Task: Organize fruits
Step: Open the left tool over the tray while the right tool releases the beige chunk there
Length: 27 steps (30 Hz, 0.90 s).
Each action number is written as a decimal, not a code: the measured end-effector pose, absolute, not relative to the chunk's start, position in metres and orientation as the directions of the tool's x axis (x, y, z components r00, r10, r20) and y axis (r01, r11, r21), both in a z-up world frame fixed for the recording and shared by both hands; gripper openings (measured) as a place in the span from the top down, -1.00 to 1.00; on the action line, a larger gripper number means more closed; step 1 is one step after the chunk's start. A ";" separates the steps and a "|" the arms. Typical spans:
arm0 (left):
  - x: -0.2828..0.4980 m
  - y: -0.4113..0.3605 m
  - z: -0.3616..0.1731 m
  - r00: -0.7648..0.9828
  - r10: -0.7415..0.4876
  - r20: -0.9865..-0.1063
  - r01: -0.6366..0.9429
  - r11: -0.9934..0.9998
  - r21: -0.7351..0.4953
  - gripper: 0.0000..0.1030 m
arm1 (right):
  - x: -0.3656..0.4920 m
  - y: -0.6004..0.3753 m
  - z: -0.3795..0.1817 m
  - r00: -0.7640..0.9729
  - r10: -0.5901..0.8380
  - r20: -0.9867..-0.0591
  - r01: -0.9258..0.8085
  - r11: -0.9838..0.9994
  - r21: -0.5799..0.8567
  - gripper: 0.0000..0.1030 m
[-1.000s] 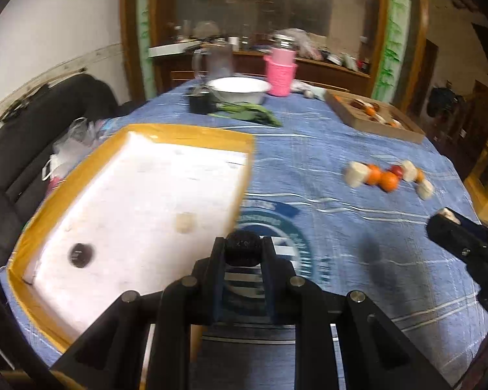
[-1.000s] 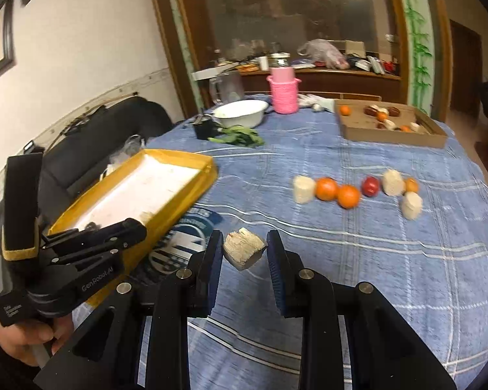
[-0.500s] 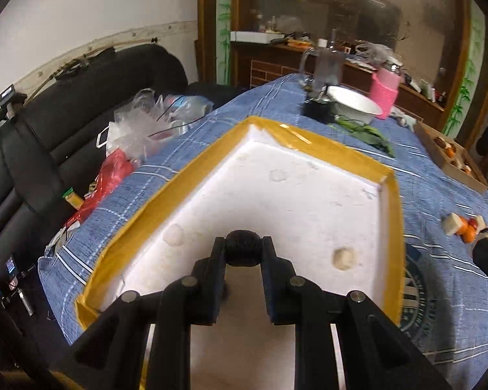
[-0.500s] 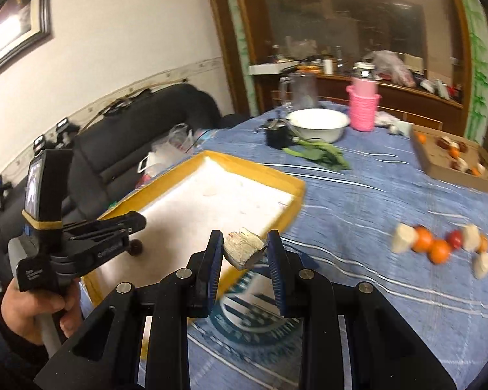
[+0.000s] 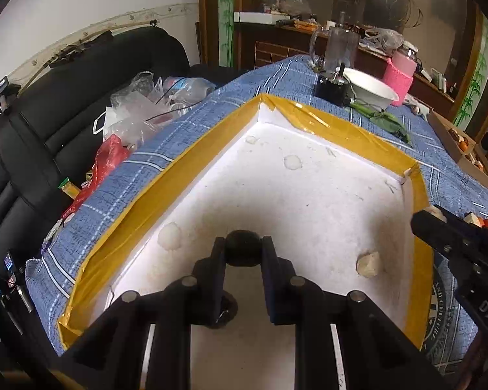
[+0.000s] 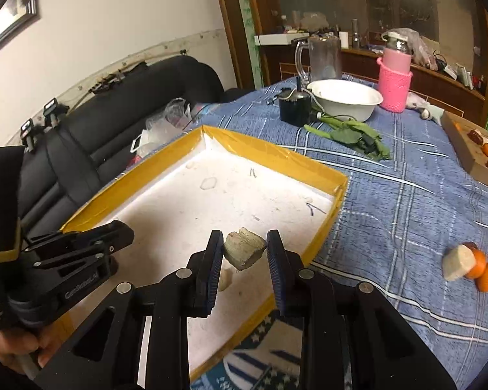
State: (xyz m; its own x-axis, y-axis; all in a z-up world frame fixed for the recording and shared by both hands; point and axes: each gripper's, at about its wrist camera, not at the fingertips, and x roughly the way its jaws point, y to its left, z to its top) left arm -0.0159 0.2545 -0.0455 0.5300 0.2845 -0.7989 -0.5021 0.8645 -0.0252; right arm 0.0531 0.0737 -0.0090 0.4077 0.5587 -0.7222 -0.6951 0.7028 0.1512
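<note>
Both grippers are over the tray (image 6: 278,157), a white foam box with a yellow taped rim lying on the blue checked surface (image 6: 406,201). The left gripper (image 5: 243,253) has its jaws closed on a dark round fruit (image 5: 243,251), held above the tray floor near the tray's near-left corner. The right gripper (image 6: 244,250) has its jaws pressed against a pale, rough-cut chunk (image 6: 244,248), held over the tray's near-right part, just inside the rim. On the tray floor a small pale piece (image 5: 369,264) lies close to the right wall, and another dark thing (image 5: 226,312) sits under the left gripper, mostly hidden by it. Right of the tray, well apart from it on the cloth, is a little cluster of fruit (image 6: 475,265): a pale chunk touching two oranges, with something red beside them. Beyond the tray stand a white bowl (image 6: 345,99), a pink bottle (image 6: 394,79) and some greens (image 6: 351,136); a cardboard box (image 6: 468,149) with more fruit lies at the far right edge.
</note>
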 end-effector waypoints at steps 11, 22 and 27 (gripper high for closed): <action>-0.014 0.259 -0.050 0.505 0.279 -0.817 -0.505 0.863 -0.018 0.54 | 0.063 0.089 -0.026 0.388 0.523 -0.759 -0.704 0.700 0.123 0.49; -0.012 0.260 -0.053 0.482 0.281 -0.830 -0.518 0.855 -0.012 0.53 | 0.065 0.093 -0.030 0.382 0.511 -0.770 -0.703 0.702 0.117 0.48; -0.012 0.262 -0.056 0.458 0.281 -0.843 -0.529 0.849 -0.005 0.45 | 0.066 0.093 -0.030 0.379 0.503 -0.776 -0.700 0.705 0.116 0.47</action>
State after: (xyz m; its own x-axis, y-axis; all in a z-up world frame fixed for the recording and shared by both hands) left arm -0.0118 0.2624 -0.0563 0.4578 0.2810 -0.8435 -0.5291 0.8485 -0.0045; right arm 0.0662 0.0929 -0.0301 0.3790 0.5034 -0.7764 -0.6996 0.7051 0.1156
